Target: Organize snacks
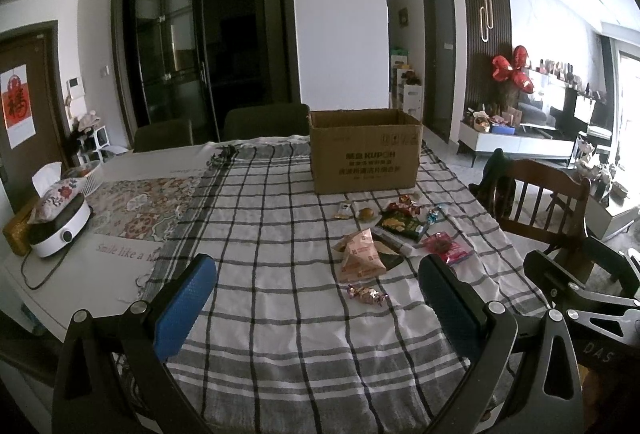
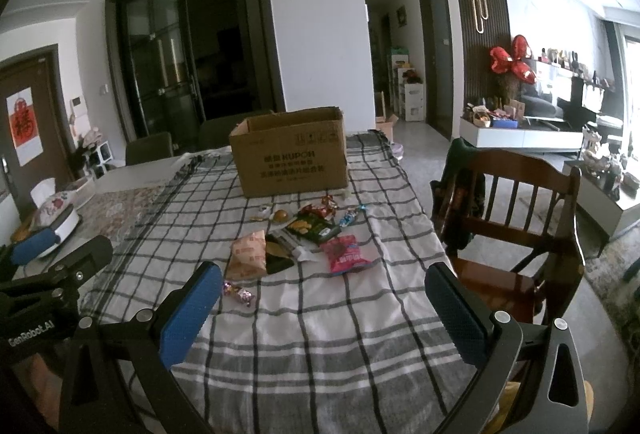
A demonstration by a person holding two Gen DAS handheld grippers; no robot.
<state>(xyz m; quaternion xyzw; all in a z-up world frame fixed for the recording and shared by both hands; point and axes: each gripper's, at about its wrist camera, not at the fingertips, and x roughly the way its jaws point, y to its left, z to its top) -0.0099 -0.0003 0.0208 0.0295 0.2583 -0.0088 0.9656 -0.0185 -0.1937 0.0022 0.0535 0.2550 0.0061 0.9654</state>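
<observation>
Right, left wrist view first: left gripper (image 1: 316,282) hangs over the checked tablecloth (image 1: 280,334) w/ its blue pads wide apart, nothing between them. Snacks sit in a loose heap in front of the cardboard box (image 1: 365,150), approx mid-table: tan paper bag (image 1: 360,254), green chip packet (image 1: 400,224), pink packet (image 1: 446,248), and a foil-wrapped candy (image 1: 366,294) nearest the gripper. All look light & crinkly; probably slippery foil, contents crushable, so pinch a sealed edge or corner, not the belly. Box is open-topped; can't see inside from this angle.

Right wrist view: right gripper (image 2: 320,306) also spread open, empty, hovering short of the heap. Same candy (image 2: 239,293) lies just beside its left pad. Pink packet (image 2: 345,254) lies flat, edges free to grab. Box (image 2: 290,160) stands behind the snacks, flaps up, contents hidden here too. Wooden chair (image 2: 516,202) stands beside the table's right edge.
</observation>
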